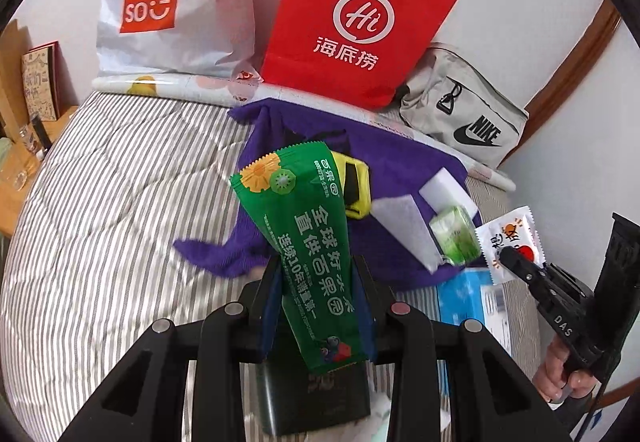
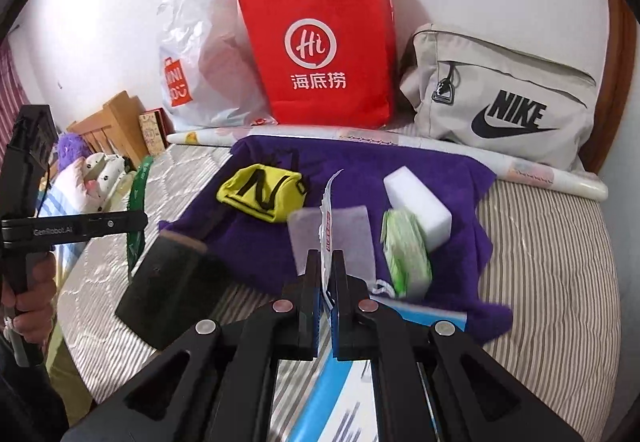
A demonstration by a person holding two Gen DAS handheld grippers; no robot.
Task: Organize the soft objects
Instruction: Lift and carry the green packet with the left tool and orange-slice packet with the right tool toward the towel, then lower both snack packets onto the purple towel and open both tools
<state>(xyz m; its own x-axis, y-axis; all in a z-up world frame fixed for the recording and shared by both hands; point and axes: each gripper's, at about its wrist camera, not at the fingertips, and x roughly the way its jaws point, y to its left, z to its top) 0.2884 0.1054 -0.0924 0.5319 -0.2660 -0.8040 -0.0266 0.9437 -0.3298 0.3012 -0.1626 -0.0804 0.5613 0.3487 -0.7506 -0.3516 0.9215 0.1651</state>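
Between the fingers of the left tool (image 1: 316, 278) stands a long green snack packet (image 1: 304, 234), clamped across its middle with its printed end pointing up and away. The right tool (image 2: 326, 266) is fully closed on a small white sachet (image 2: 327, 226), which it holds edge-on and upright; from the left wrist view the same sachet shows its red and orange print.

Ahead of both tools a purple cloth (image 2: 360, 162) lies spread on the striped bed (image 2: 552, 242). On it, just beyond the right tool's tips, sit a yellow pouch (image 2: 260, 192), a white sponge block (image 2: 416, 198), a flat white pad (image 2: 348, 230) and a green-and-white packet (image 2: 406, 254). Farther off, against the wall, stand a red paper bag (image 2: 324, 50), a white plastic bag (image 2: 200, 54) and a grey zip bag (image 2: 500, 94).

This looks like the carrying step: each hand has a soft packet lifted clear of the bed, on its way to a container. Which bag is meant cannot be told. The next move would call for bringing each packet over an open bag mouth, keeping the thin sachet from slipping out, then letting go only once it hangs inside the rim.
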